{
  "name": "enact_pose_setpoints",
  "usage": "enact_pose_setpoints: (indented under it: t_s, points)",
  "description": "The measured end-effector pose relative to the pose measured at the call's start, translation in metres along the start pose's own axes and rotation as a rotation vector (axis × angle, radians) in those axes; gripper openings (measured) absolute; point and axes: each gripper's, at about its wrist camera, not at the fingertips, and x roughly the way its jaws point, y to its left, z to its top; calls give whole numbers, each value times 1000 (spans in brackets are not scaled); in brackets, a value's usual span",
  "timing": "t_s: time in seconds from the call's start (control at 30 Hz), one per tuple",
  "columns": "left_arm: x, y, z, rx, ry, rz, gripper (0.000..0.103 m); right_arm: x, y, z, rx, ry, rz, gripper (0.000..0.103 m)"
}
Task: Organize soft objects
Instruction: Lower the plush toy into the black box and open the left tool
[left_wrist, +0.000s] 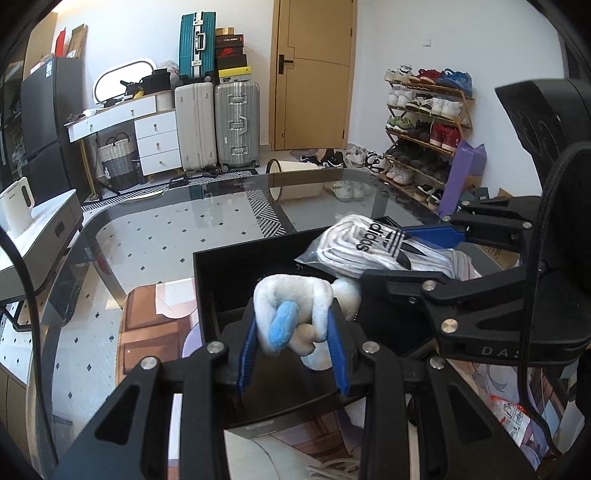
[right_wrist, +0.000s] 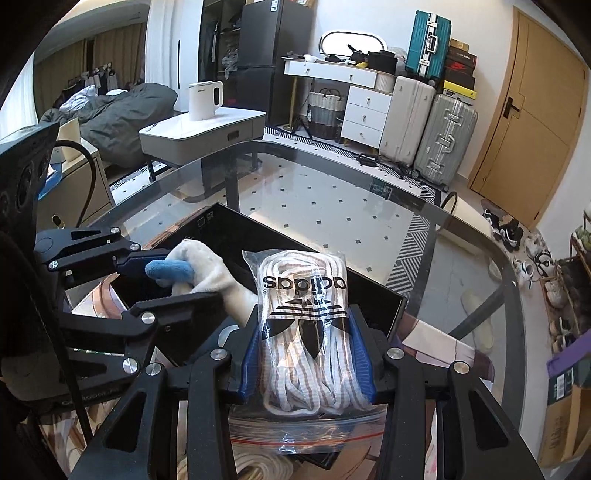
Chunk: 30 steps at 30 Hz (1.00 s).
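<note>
Over the open black box (left_wrist: 236, 280) on the glass table (left_wrist: 155, 221), I hold both loads at once. My left gripper (left_wrist: 293, 334) pinches a white plush toy (left_wrist: 291, 306) with a blue patch, hanging above the box's near left part. My right gripper (right_wrist: 306, 350) clamps a clear bag of white laces (right_wrist: 303, 325), its long axis running along the fingers, just right of the plush and over the box's right side. Both sit directly above the cavity, so I judge the coming move is a short drop. The bag reads "adidas" upside down; my right gripper's frame shows "DAS".
</note>
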Motion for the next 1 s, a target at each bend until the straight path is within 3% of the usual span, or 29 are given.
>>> enact_pose_setpoints:
  t_s: [0.4,0.6,1.0]
  points:
    - [-5,6,2,-15,5,-16,38,9,1,4,-33,8,30,43]
    - [-8,9,3,-31,-1,-11,59,14,1,8,-48,3,42,43]
    - [-9,4,-1,17,-7,-8,61,23,-1,2,-32,45,62,51]
